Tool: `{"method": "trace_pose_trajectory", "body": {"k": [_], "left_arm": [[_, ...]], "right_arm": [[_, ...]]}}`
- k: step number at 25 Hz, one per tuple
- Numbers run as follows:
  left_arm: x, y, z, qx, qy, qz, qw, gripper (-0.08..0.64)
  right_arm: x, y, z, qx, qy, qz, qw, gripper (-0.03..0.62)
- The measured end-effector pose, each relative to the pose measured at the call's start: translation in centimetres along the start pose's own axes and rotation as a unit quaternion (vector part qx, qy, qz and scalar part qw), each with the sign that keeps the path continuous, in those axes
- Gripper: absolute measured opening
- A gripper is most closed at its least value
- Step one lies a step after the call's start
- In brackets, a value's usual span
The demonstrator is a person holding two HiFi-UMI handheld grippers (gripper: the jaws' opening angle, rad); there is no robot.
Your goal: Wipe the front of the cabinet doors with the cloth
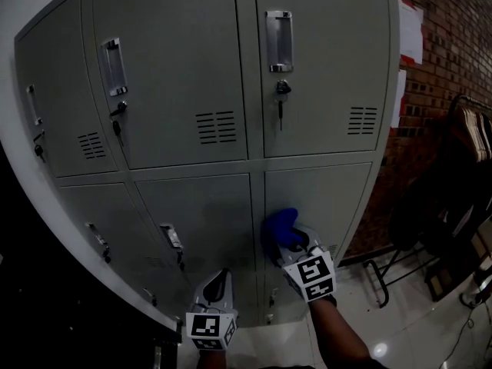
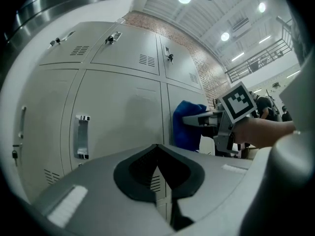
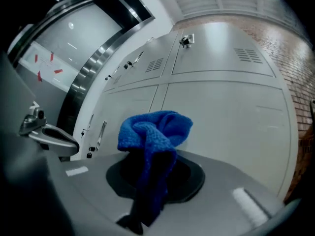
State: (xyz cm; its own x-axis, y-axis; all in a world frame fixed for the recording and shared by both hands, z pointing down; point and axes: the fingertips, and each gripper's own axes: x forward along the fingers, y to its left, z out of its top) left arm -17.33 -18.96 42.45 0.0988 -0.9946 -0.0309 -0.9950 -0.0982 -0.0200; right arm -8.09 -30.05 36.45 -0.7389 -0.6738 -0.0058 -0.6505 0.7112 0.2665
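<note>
A grey metal cabinet [image 1: 231, 160] with several locker doors fills the head view. My right gripper [image 1: 290, 244] is shut on a blue cloth [image 1: 278, 231], and the bunched cloth is against the lower right door [image 1: 334, 198] near its left edge. In the right gripper view the cloth [image 3: 153, 132] sticks up from between the jaws of the right gripper [image 3: 155, 176]. My left gripper [image 1: 216, 287] hangs lower, in front of the lower middle door [image 1: 207, 214], shut on nothing. In the left gripper view the left gripper [image 2: 157, 168] has its jaws together, and the cloth [image 2: 189, 124] shows beyond them.
The doors carry chrome handles [image 1: 279, 41], hanging keys [image 1: 281, 98] and vent slots [image 1: 216, 127]. A brick wall [image 1: 453, 44] stands to the right of the cabinet. A dark rack with hangers [image 1: 450, 206] sits on the glossy floor [image 1: 400, 329] there.
</note>
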Motion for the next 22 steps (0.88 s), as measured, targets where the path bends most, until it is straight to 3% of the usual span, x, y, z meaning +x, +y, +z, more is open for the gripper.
{"method": "trace_pose_trajectory", "body": {"k": [4, 22], "left_arm": [[-0.4, 0.6, -0.2, -0.003, 0.003, 0.007, 1.0000, 0.014], [0.4, -0.6, -1.0, -0.007, 0.009, -0.004, 0.9999, 0.014]], "right_arm": [[0.9, 0.1, -2.5, 0.006, 0.034, -0.004, 0.999, 0.060], [-2.9, -7.0, -5.3, 0.010, 0.058, -0.094, 0.994, 0.074]]}}
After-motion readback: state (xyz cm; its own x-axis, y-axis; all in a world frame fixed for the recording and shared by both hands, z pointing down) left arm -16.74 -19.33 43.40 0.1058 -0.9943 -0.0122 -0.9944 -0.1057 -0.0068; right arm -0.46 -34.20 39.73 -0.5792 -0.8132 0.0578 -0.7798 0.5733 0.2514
